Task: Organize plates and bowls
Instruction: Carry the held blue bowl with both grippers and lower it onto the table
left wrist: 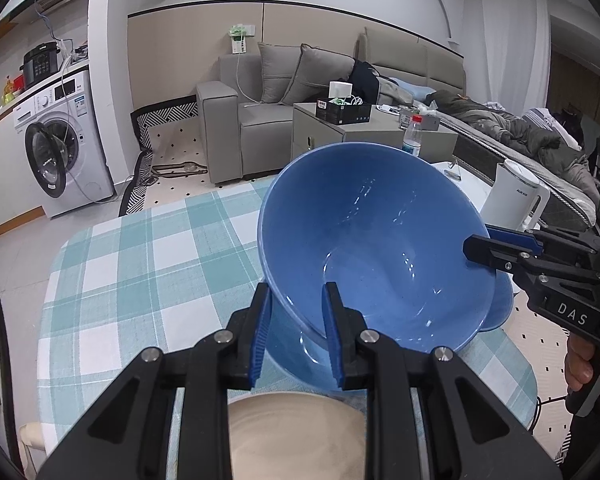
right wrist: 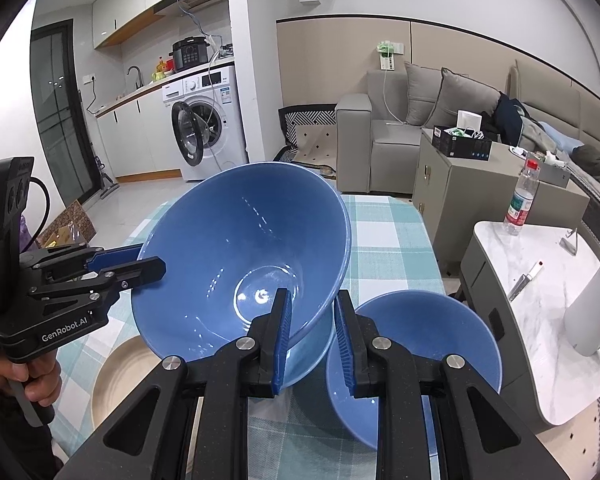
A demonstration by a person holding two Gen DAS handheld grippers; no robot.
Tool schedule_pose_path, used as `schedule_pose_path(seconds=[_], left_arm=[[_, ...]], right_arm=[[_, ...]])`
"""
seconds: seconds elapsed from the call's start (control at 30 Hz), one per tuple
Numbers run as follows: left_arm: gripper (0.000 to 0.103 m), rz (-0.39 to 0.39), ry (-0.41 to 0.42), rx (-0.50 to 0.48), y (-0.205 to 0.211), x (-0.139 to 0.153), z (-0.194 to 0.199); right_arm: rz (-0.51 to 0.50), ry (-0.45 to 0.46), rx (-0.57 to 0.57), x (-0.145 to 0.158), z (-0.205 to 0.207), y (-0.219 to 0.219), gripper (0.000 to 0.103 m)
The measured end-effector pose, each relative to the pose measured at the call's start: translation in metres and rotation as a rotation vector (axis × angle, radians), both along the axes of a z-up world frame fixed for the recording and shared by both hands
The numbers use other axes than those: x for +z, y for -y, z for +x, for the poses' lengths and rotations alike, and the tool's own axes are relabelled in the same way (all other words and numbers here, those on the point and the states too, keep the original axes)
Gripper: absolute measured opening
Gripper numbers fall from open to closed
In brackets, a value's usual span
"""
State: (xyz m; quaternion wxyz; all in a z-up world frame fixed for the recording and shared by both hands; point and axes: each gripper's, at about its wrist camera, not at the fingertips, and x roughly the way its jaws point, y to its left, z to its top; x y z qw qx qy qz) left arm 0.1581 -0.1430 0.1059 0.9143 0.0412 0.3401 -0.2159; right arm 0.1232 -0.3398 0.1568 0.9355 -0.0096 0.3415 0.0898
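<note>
A large, glossy blue ceramic bowl [right wrist: 236, 264], rigid, breakable and likely slippery, is tilted above a small blue bowl [right wrist: 416, 344]. The left gripper [left wrist: 296, 332] and right gripper [right wrist: 312, 336] each clamp opposite points of its thin rim.

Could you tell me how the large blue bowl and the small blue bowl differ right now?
The large blue bowl is tilted steeply and lifted, with both the left tongs and right tongs straddling its rim; the small blue bowl sits upright on the checked tablecloth, ungripped. The large one is clearly wider. Both are glossy blue and empty.
</note>
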Motion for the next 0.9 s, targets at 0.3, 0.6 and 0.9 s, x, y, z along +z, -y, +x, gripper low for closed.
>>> schedule_pose_path(seconds=[0.3,0.6,0.9], left_arm=[[0.023,0.009,-0.021,0.014,-0.003,-0.01,0.004],[0.023,0.023,-0.051,0.027,-0.006,-0.025,0.009],[0.023,0.047,-0.068,0.04,-0.006,-0.037,0.013]], right_arm=[[0.002,-0.029,0.012,-0.013,0.01,-0.003,0.022],[0.0,-0.072,0.018,-0.033,0.023,-0.006,0.023],[0.002,-0.099,0.011,-0.05,0.035,-0.008,0.023]])
